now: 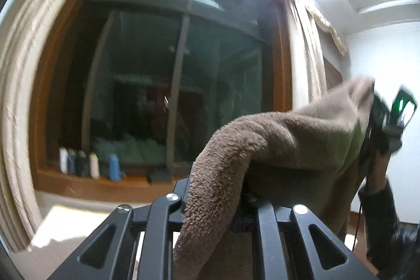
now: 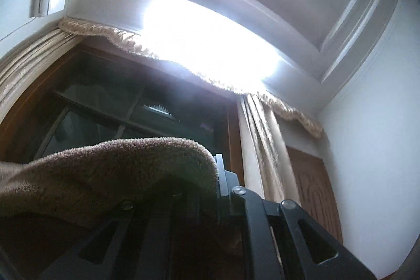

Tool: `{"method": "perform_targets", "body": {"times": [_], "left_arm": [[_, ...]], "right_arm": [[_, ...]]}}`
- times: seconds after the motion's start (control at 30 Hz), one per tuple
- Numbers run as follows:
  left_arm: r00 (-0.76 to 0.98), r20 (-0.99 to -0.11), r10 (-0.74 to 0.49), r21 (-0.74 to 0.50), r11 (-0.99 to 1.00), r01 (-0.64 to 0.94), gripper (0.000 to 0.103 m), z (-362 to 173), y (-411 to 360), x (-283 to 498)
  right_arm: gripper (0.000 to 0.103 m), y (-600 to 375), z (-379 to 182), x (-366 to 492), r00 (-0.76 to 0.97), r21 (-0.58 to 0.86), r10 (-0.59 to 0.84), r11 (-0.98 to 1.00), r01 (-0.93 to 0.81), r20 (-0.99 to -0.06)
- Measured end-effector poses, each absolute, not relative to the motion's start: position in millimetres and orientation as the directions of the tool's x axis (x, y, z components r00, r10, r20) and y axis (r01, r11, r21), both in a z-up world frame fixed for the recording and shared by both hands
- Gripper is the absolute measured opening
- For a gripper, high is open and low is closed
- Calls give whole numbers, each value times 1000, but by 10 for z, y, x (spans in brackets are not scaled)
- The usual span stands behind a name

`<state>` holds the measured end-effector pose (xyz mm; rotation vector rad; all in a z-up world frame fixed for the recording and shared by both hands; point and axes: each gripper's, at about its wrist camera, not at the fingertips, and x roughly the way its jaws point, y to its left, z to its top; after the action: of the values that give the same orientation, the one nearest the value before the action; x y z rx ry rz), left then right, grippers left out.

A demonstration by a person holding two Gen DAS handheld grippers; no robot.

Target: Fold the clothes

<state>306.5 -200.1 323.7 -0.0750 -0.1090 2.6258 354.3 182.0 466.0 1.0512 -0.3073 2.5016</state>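
Left wrist view: the left tongs are clamped on the brown fleece garment, which drapes over them and stretches across toward the right tongs, raised in a sleeved hand to the right of the garment. Right wrist view: the right tongs point up toward the ceiling, closed on the same fleece, which hangs off to their left. Beyond the garment stands a dark window with bottles on its sill. The garment seems held aloft by two edges, being spread out. To do this well, keep both grips firm, draw the cloth taut and level between them, and let it hang free of wrinkles before laying it down.
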Motion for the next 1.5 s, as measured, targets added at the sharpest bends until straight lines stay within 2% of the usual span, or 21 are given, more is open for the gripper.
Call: {"method": "perform_targets", "body": {"times": [0.2, 0.37, 0.4, 0.47, 0.5, 0.53, 0.7, 0.8, 0.87, 0.93, 0.97, 1.1, 1.23, 1.37, 1.5], "left_arm": [[-703, -249, 666, -181, -745, -642, 18, 2402, -1489, 2629], [-623, -291, 726, -156, -678, -718, 20, 2059, -1176, 2621], [-614, -298, 731, -142, -670, -729, 25, 2039, -1149, 2638], [-608, -309, 732, -109, -662, -742, 51, 2017, -1118, 2680], [-618, -301, 726, -95, -668, -738, 76, 2019, -1131, 2707], [-628, -281, 726, -86, -671, -737, 83, 2032, -1163, 2740], [-663, -232, 711, -62, -691, -720, 83, 2202, -1219, 2757], [-660, -237, 713, -83, -692, -717, 83, 2271, -1182, 2635], [-664, -250, 704, -100, -701, -706, 78, 2282, -1137, 2556], [-679, -257, 688, -122, -720, -683, 29, 2294, -1123, 2497], [-702, -244, 670, -139, -740, -658, 25, 2322, -1166, 2483], [-812, -127, 570, -174, -819, -547, 22, 2596, -1477, 2543], [-896, 54, 441, -137, -885, -444, 22, 3042, -1777, 2843], [-917, 210, 340, -111, -923, -368, 22, 3484, -2005, 3171], [-912, 326, 250, -52, -958, -281, 22, 3904, -2109, 3421]], "right_arm": [[8, 1496, 4532, 3737, -611, -110, 254, -863, -494, 750], [8, 1288, 4511, 3698, -607, -172, 230, -831, -530, 761], [8, 1263, 4505, 3687, -607, -176, 229, -828, -532, 761], [8, 1225, 4529, 3649, -609, -180, 229, -825, -535, 760], [8, 1209, 4550, 3624, -610, -180, 231, -825, -536, 758], [8, 1189, 4550, 3605, -612, -180, 232, -825, -536, 756], [8, 1122, 4509, 3540, -622, -180, 234, -830, -528, 747], [8, 1088, 4483, 3547, -621, -174, 234, -834, -524, 748], [8, 1083, 4479, 3571, -618, -171, 236, -833, -526, 750], [9, 1115, 4472, 3600, -612, -169, 244, -827, -537, 752], [8, 1144, 4464, 3603, -611, -167, 252, -822, -544, 751], [8, 1309, 4444, 3611, -612, -149, 290, -813, -563, 736], [8, 1482, 4417, 3594, -609, -122, 330, -805, -581, 721], [9, 1549, 4397, 3630, -596, -102, 348, -800, -591, 723], [9, 1515, 4411, 3766, -557, -95, 340, -787, -610, 757]]}}
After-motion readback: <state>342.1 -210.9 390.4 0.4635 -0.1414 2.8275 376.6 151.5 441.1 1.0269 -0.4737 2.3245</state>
